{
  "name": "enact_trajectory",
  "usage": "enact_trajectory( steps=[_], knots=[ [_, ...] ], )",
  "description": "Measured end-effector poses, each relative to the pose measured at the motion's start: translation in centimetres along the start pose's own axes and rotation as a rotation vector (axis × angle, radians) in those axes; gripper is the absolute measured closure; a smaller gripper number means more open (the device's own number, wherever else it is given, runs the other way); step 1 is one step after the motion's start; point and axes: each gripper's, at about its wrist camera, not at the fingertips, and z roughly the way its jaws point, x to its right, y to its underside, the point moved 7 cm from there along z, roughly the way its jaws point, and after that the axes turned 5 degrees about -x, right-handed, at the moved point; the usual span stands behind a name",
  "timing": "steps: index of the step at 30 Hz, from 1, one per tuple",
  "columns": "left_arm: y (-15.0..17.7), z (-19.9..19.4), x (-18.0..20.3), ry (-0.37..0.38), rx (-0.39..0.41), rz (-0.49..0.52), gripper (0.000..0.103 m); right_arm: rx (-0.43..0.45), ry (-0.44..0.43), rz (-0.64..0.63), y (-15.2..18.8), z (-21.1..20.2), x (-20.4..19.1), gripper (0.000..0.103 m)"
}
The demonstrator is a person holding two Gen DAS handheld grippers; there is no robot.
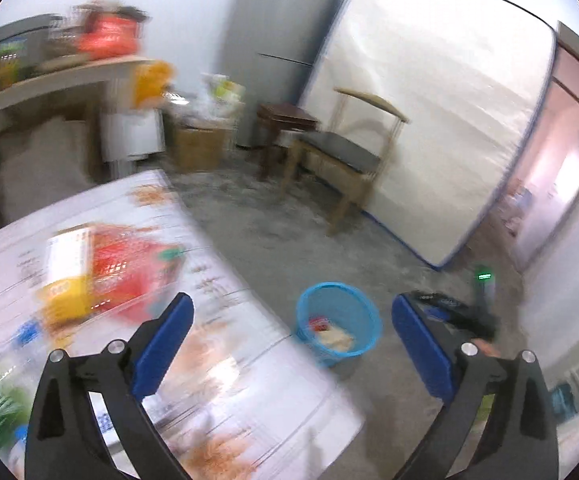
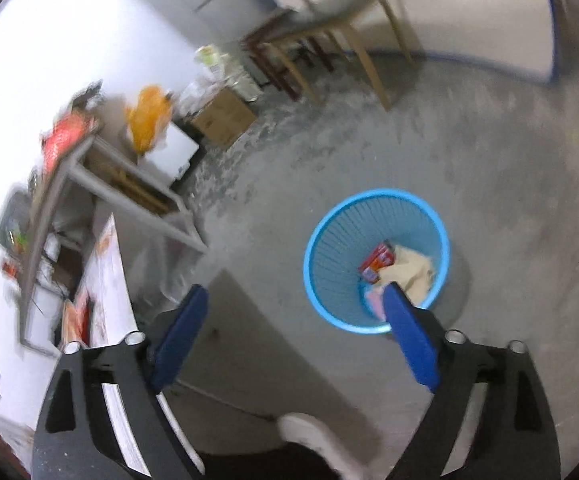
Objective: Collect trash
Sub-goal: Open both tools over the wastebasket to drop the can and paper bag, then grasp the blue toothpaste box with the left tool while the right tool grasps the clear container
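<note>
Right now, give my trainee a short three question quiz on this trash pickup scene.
1. True or false: the blue bin is empty.
2. Where does the bin stand: A on the table, B on the floor, C on the chair?
3. What is between the fingers of the right gripper?

Key: 1 false, a red packet and crumpled paper lie inside. 2 B. 3 nothing, it is open.

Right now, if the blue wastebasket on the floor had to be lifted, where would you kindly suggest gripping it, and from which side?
Grip the blue wastebasket by its rim, coming down from above. It stands upright with its mouth open, and the thin round rim should fit between the jaws, one inside and one outside. The near-left rim looks best: the red packet and cream paper lie against the opposite side.
</note>
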Motion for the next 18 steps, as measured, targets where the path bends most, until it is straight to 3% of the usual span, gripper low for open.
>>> enact_trajectory(
  steps=[3,6,9,13,18],
  knots=[
    [3.3,-4.7,-4.9,-0.100,0.046,-0.070,0.006,0.038,0.129,-0.123,2.0,-2.3,-3.6,0.007],
    [6.3,-8.2,-8.8,-0.173,0.093,-0.169,0.006,0.100,0.155,-0.281,4.3,-4.1,-8.0,0.007],
    [9.5,-10.8,-12.4,-0.204,0.123,-0.286,0.006,0.121,0.030,-0.429,7.1,-5.6,-13.3,0.007],
    [13.3,-12.4,-15.2,-0.212,0.146,-0.406,0.006,0.046,-0.204,-0.458,10.2,-6.1,-19.0,0.007],
    [16.1,-12.6,-16.1,-0.228,0.155,-0.377,0.006,-0.119,-0.377,-0.454,13.9,-3.9,-24.7,0.007]
  ],
)
